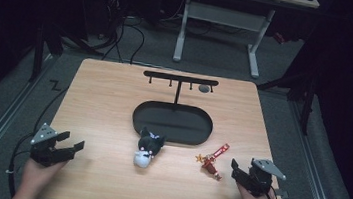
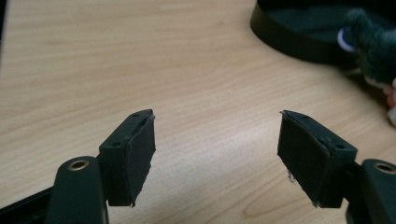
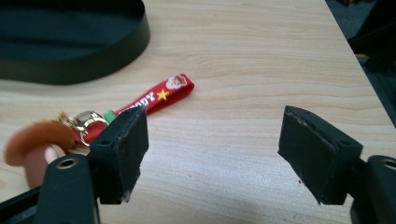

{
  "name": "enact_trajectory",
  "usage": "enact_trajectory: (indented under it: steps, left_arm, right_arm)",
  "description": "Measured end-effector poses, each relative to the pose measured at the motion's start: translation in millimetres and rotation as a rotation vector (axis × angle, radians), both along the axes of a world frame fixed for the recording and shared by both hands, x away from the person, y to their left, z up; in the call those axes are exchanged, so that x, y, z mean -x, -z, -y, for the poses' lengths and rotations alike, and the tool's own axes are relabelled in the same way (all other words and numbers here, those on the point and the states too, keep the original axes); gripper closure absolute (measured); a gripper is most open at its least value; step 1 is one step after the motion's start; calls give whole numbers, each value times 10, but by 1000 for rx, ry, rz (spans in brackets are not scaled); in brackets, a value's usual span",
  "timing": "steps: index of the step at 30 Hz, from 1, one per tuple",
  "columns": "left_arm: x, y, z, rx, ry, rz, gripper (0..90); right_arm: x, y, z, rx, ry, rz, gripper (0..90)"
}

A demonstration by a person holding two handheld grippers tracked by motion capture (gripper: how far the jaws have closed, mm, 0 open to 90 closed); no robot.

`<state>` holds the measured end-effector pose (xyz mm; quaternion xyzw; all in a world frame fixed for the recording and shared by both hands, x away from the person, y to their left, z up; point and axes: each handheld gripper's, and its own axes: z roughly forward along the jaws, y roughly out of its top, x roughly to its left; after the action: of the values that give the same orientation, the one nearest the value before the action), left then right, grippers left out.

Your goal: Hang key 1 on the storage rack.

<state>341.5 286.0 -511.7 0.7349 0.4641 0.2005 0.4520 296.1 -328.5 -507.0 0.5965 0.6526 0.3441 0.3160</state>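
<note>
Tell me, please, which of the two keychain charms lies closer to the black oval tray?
The black-and-white plush charm: its dark head touches the tray's front rim, while the red-strap charm lies apart, near the right gripper.

A dim room: grey carpet point(image 1: 210, 53) underfoot, a white-legged desk point(image 1: 222, 15) beyond the wooden table point(image 1: 109, 102), black cables point(image 1: 121, 38) trailing on the floor, darkness at both sides

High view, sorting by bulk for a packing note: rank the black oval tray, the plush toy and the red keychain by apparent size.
1. black oval tray
2. plush toy
3. red keychain
</note>
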Motion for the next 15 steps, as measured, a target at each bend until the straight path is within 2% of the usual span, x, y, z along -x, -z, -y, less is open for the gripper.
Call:
enact_trajectory:
  steps: [2, 5, 15]
  left_arm:
    - [24, -10, -18, 3, -8, 10, 276]
    - [53, -3, -40, 13, -7, 3, 272]
    - [34, 20, 43, -40, 25, 6, 257]
  right_arm:
    - [-3, 10, -13, 7, -10, -3, 253]
    - [-30, 37, -35, -29, -31, -11, 235]
    - [-47, 45, -29, -26, -44, -17, 230]
